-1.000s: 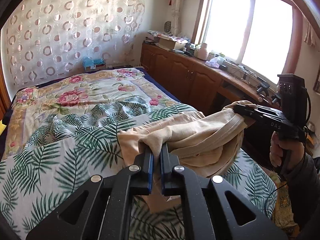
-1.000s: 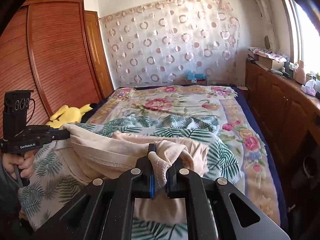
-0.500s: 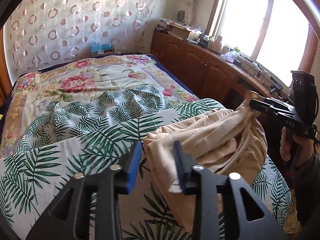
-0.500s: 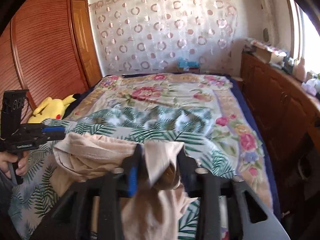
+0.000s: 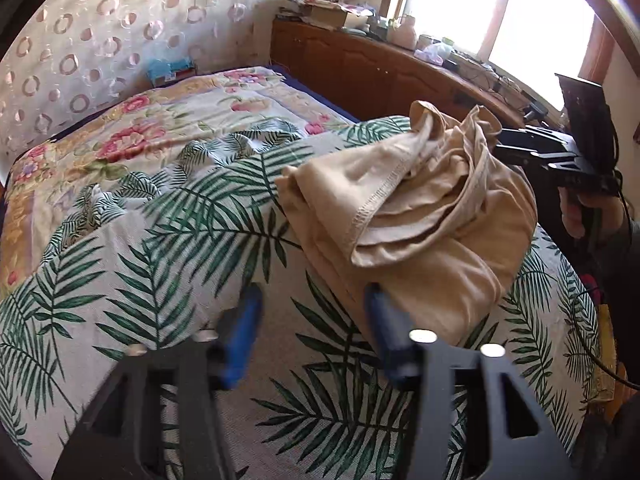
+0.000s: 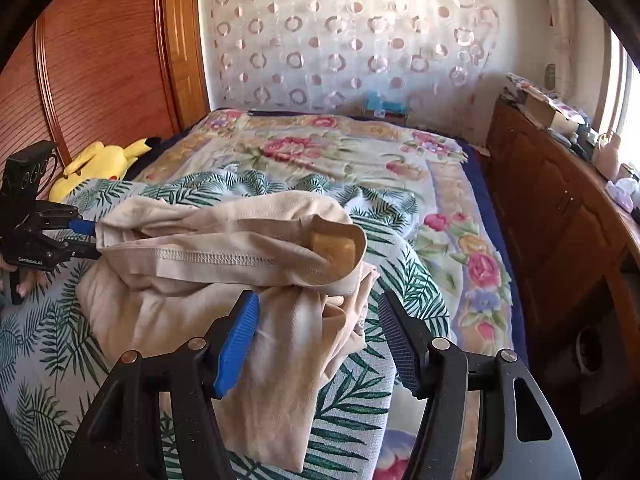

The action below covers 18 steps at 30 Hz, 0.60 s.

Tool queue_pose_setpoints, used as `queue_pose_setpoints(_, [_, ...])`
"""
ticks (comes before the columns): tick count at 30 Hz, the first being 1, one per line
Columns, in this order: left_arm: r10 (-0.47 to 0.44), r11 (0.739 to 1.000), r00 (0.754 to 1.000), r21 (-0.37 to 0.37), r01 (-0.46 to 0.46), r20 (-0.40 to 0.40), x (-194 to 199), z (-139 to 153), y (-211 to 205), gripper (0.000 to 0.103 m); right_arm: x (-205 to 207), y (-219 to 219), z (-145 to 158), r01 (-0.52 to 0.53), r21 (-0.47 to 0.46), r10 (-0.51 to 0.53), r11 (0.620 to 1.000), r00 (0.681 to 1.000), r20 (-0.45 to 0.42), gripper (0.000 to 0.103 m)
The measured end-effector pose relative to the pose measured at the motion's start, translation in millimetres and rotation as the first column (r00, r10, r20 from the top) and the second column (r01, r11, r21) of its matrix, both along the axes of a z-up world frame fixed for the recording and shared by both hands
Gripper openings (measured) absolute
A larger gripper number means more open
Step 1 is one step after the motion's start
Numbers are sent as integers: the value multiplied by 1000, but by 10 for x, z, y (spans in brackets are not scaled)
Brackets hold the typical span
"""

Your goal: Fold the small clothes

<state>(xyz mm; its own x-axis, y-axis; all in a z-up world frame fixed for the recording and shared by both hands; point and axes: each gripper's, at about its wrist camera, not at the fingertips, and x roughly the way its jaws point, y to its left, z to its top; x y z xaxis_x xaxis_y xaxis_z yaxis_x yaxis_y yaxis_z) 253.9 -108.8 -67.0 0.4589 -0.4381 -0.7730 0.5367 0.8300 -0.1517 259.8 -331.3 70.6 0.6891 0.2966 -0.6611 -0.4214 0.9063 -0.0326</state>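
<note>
A beige garment (image 5: 420,208) lies crumpled in a heap on the palm-leaf sheet (image 5: 168,264), its stitched hem showing. My left gripper (image 5: 312,300) hovers low over the sheet beside the garment's near-left edge; its jaws are opening with nothing between them, and the right blue pad (image 5: 384,320) is close to the cloth. In the right wrist view the garment (image 6: 200,248) sprawls ahead, and a hanging fold lies loose between the open jaws of my right gripper (image 6: 318,304), unpressed. The left gripper (image 6: 80,236) shows at the garment's far left end.
A floral quilt (image 6: 320,152) covers the far half of the bed. A yellow plush toy (image 6: 100,160) lies by the wooden wardrobe (image 6: 100,60) on the left. A cluttered wooden cabinet (image 5: 360,68) runs under the window (image 5: 520,12) along the right side.
Both grippers were shut on the beige garment and held it up; both have opened and let it go. It has dropped into a heap on the sheet. The left gripper has sunk lower.
</note>
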Motion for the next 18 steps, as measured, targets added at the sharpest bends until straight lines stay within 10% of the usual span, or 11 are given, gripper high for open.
queue_pose_setpoints(5, [2, 1000, 1000, 8, -2, 8, 64, 2, -84, 75, 276, 82, 80, -33, -5, 33, 999, 999, 2, 63])
queue_pose_setpoints(9, [11, 999, 1000, 32, -12, 13, 210, -16, -160, 75, 462, 100, 173, -55, 12, 55, 998, 998, 24, 12])
queue_pose_setpoints(18, [130, 991, 987, -39, -127, 91, 621, 186, -111, 75, 746, -86, 221, 125, 67, -128, 990, 991, 32, 8])
